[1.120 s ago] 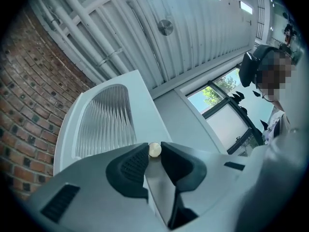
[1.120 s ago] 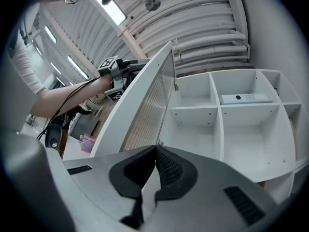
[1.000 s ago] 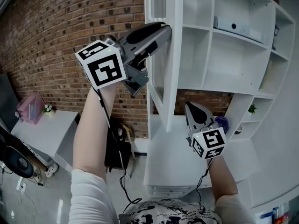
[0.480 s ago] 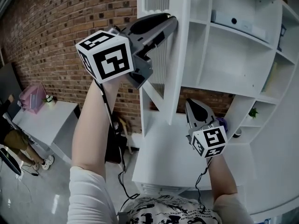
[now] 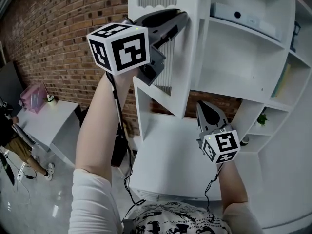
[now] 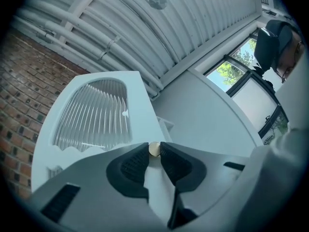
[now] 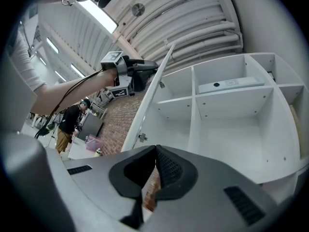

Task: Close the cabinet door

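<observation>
Two dark pads of the left gripper (image 5: 181, 18) pinch the small brass knob (image 6: 154, 149) on the cabinet door (image 5: 187, 72), the jaws nearly together round it. Against a second ago, we see the door swung nearer the cabinet (image 5: 253, 77). Its free edge now stands just beside the first upright of the shelves, but a gap remains and the door is ajar. The left gripper has travelled with it. The right gripper (image 5: 204, 107) hangs with jaws together on nothing, just below the door's lower corner, much where it was. A white box (image 5: 243, 17) lies on an upper shelf and a small plant (image 5: 263, 118) sits at the right. A brick wall (image 5: 53, 43) and a pink bin (image 5: 32, 100) lie to the left.
</observation>
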